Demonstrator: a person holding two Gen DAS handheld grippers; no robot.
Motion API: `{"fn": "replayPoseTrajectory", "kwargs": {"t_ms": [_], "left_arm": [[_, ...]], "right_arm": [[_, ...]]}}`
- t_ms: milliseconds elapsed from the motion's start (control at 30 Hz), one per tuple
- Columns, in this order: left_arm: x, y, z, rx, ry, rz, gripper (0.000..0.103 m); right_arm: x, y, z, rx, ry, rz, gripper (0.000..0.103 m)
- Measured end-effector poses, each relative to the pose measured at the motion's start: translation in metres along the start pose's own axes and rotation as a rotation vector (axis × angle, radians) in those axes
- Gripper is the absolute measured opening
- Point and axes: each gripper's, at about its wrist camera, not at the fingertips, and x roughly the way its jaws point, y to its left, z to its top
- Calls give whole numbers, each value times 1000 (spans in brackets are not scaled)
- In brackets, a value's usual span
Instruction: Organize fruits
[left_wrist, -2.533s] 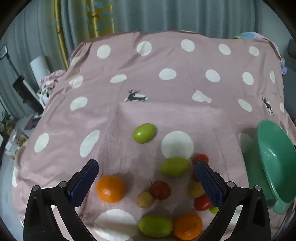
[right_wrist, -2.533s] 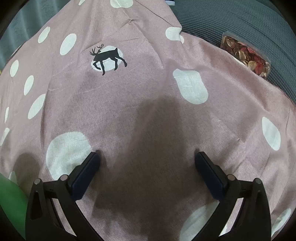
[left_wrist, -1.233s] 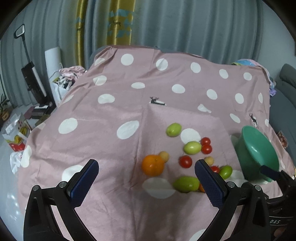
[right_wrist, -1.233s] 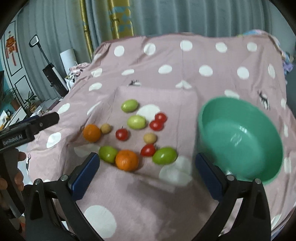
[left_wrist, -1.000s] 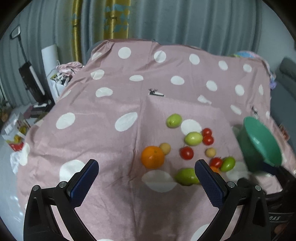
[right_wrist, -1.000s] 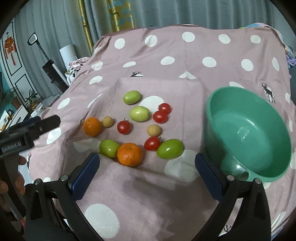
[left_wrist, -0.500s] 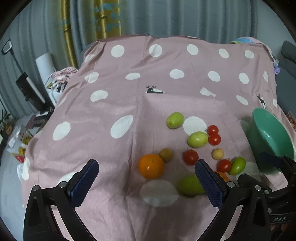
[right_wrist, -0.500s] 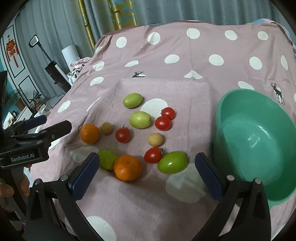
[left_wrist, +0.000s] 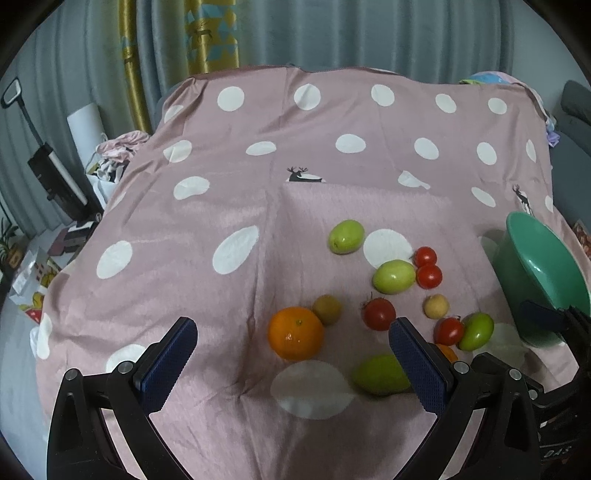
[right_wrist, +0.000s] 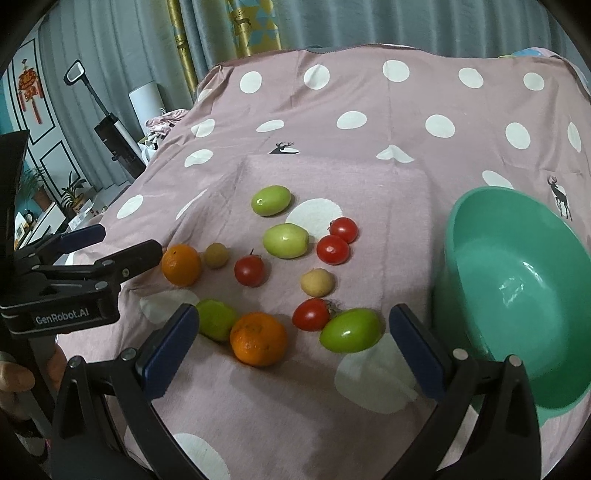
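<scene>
Several fruits lie loose on a pink dotted cloth (right_wrist: 369, 110): two oranges (right_wrist: 258, 343) (left_wrist: 295, 332), several green fruits (right_wrist: 350, 329), red tomatoes (right_wrist: 332, 249) and small tan fruits (right_wrist: 317, 282). A green bowl (right_wrist: 524, 280) stands empty to their right; it also shows in the left wrist view (left_wrist: 543, 273). My right gripper (right_wrist: 291, 350) is open and empty, hovering above the near orange. My left gripper (left_wrist: 291, 354) is open and empty near the left orange; it also shows at left in the right wrist view (right_wrist: 122, 247).
The cloth covers a raised surface that drops away at the left edge. A vacuum (right_wrist: 110, 129), white roll (right_wrist: 146, 101) and clutter stand on the floor at left. Curtains (left_wrist: 295, 33) hang behind. A grey sofa (left_wrist: 576, 107) sits at right.
Both grippers have moved a little closer to the fruits and lower. The fruits and bowl have not moved. Both stay open.
</scene>
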Motion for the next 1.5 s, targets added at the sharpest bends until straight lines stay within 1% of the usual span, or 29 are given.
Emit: {"fn": "replayPoseTrajectory", "kwargs": {"t_ms": [233,367,500,567,700,767,833,867,933,1033,1133,1200,1267,1300,1333,1433,1500], "left_arm": [[-4,1,-6,-1,-4,-22,103],[-5,4,-10,-13,-3,-85,103],[-6,6,-14,-2,9,-123,103],[-5,5,-15,11,17,-141,103],[-5,6,-20,48,20,-184,103],[-5,6,-23,75,23,-209,99],[-4,6,-26,101,36,-222,88],[-3,6,-27,106,41,-226,86],[2,9,-27,106,60,-241,77],[14,15,-25,86,87,-246,71],[23,19,-22,85,99,-238,68],[28,19,-19,108,91,-219,68],[33,18,-14,121,92,-237,66],[36,19,-12,124,97,-247,62],[39,19,-10,128,104,-255,58],[50,18,-4,154,123,-275,53],[53,18,-3,178,118,-264,53]], "right_arm": [[-3,3,-7,-5,6,-3,103],[-5,9,-14,-22,12,-5,102],[-2,9,-19,-15,37,3,97],[3,8,-22,-5,61,5,93],[7,7,-26,4,78,33,84],[10,7,-27,9,86,50,80],[12,7,-28,12,90,63,76],[12,7,-28,13,91,65,76],[14,7,-27,20,96,71,72],[18,7,-26,24,105,83,66],[23,10,-23,12,116,84,66],[26,11,-23,0,126,85,64],[30,12,-22,-3,141,87,61],[33,12,-21,-3,151,89,59],[35,11,-21,-2,155,92,58],[39,11,-18,-4,166,86,58],[42,12,-16,-10,178,94,58]]}}
